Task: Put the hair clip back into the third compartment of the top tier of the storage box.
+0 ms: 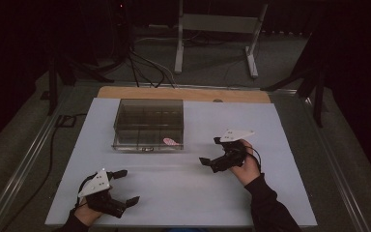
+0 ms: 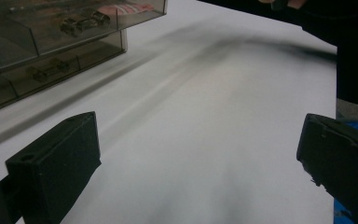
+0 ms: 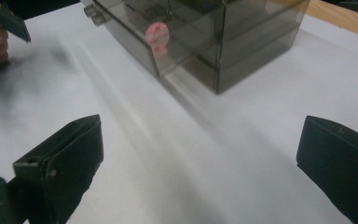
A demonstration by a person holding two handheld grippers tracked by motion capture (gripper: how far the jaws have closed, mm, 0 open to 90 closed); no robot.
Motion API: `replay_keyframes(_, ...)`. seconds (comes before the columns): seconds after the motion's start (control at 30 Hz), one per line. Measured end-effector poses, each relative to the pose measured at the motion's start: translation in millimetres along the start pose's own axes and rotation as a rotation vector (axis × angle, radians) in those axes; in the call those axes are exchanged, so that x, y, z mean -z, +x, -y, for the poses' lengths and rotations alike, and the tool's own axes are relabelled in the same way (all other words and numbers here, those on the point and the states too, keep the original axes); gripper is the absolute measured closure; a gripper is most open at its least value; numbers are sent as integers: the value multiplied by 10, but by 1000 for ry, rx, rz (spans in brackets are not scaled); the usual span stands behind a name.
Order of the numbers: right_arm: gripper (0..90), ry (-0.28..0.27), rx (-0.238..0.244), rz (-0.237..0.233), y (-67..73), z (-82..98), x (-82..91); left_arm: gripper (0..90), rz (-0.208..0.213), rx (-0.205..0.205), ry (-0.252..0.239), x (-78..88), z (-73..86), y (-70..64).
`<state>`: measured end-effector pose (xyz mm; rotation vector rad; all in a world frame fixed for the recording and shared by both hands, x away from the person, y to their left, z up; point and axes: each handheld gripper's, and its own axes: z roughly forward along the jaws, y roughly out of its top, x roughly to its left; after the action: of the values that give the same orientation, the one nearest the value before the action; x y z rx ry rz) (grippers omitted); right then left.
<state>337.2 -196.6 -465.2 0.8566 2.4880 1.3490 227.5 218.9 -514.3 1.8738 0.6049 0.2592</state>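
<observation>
A smoky clear plastic compartment box (image 1: 148, 123) with its lid down sits at the back middle of the white table top (image 1: 183, 193). A pink-and-white item (image 1: 170, 141) lies in its front right compartment. My left gripper (image 1: 128, 186) rests open near the front left edge, with nothing between its jaws. My right gripper (image 1: 209, 151) is open too, right of the box and pointing left. In the left gripper view the left gripper (image 2: 198, 163) faces bare table, with the box (image 2: 51, 37) at upper left. The right gripper (image 3: 200, 163) faces the box (image 3: 214, 37) and the pink item (image 3: 157, 35).
A wooden strip (image 1: 183, 94) runs along the table's far edge. Beyond it are a metal stand (image 1: 217, 38) and cables (image 1: 145, 67) on the floor. The box has a small latch (image 1: 147, 149) on its front. A dark sleeve (image 2: 345, 46) crosses the left gripper view's top right.
</observation>
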Motion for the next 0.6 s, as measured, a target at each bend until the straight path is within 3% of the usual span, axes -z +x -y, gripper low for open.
replay_keyframes(0.07,4,-3,-4,0,0,43,11,5,-1,3,1,3,3,0)
replay_keyframes(0.13,4,-1,-33,-14,-8,200,18,5,0,1,4,0,6,2)
replay_keyframes(0.23,4,22,-34,6,15,346,30,5,0,5,1,2,5,3)
replay_keyframes(0.5,4,-10,-75,20,31,585,208,5,-2,-3,6,-2,1,-1)
replay_keyframes(0.6,4,7,-77,30,51,688,280,5,-1,2,4,-4,3,-1)
